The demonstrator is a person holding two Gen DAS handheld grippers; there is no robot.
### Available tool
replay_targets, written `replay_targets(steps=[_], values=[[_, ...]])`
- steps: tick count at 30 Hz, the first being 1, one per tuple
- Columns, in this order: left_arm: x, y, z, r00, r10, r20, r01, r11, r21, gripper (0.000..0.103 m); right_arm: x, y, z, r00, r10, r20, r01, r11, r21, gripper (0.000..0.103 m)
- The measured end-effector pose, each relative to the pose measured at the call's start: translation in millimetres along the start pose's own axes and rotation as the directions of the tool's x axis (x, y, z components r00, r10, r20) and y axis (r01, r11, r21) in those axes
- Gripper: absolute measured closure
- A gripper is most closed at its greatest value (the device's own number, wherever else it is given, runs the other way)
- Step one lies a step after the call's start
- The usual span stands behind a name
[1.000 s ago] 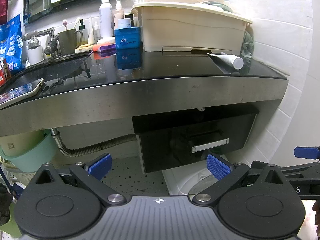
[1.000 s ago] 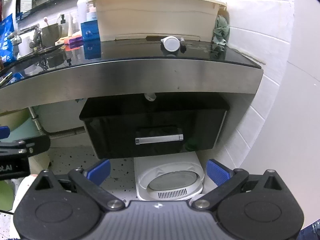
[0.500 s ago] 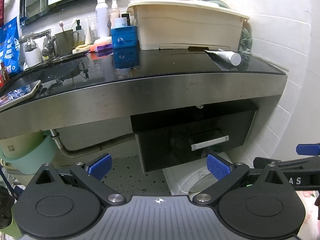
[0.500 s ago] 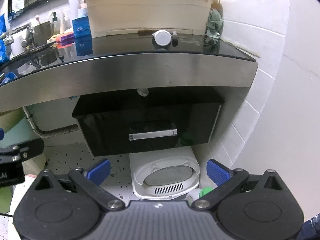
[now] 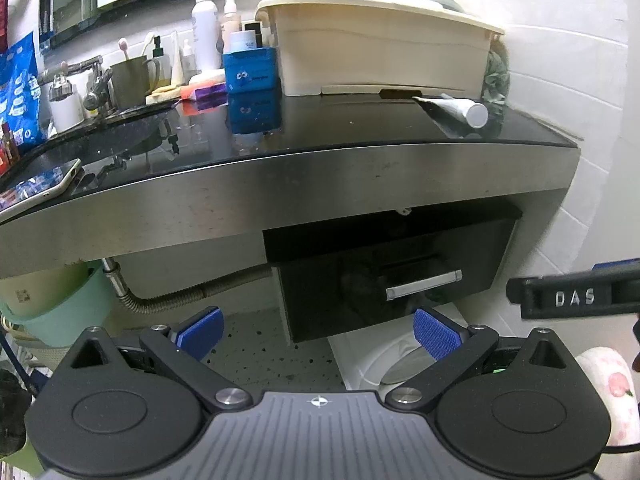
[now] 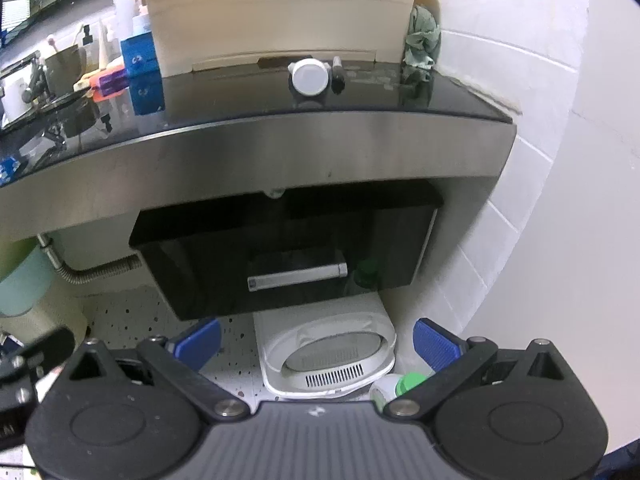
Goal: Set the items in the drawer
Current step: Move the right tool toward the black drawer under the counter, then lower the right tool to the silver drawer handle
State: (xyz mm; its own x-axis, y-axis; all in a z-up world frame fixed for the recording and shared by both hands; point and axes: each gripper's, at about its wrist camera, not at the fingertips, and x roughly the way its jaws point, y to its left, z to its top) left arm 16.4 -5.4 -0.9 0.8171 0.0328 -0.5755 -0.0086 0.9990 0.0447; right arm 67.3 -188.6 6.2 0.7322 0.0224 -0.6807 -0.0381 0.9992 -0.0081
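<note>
Half-hidden drawer (image 6: pixel 288 264) under countertop (image 6: pixel 280 152)

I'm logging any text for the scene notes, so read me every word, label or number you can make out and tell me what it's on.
"DAS": white letters on the black body of the right tool, seen from the left wrist view.
Blue box on the counter: a printed face and a line of text, too small to read.
Blue packet at far left: white print, blurred.
Bottles by the wall: labels unreadable.
</note>
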Motion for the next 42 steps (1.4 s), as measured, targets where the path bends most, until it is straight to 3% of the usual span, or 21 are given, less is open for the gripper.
replay_targets(steps=[9, 25, 42], values=[[21, -1, 19, 0.997, 0.072, -0.029, -0.072, 0.997, -0.005, 0.001, 8, 9, 25, 1.0, -0.014, 0.018, 0.014, 1.0, -0.021, 0.0], [55, 4, 29, 0.991, 0.113, -0.065, -0.115, 0.993, -0.019, 0.001, 53, 39, 51, 0.999, -0.032, -0.002, 0.031, 0.995, -0.092, 0.0], [94, -5, 17, 0.985, 0.118, -0.126, -0.119, 0.993, 0.003, 0.001, 127, 38, 37, 0.993, -0.042, -0.108, 0.032, 0.995, -0.094, 0.0]])
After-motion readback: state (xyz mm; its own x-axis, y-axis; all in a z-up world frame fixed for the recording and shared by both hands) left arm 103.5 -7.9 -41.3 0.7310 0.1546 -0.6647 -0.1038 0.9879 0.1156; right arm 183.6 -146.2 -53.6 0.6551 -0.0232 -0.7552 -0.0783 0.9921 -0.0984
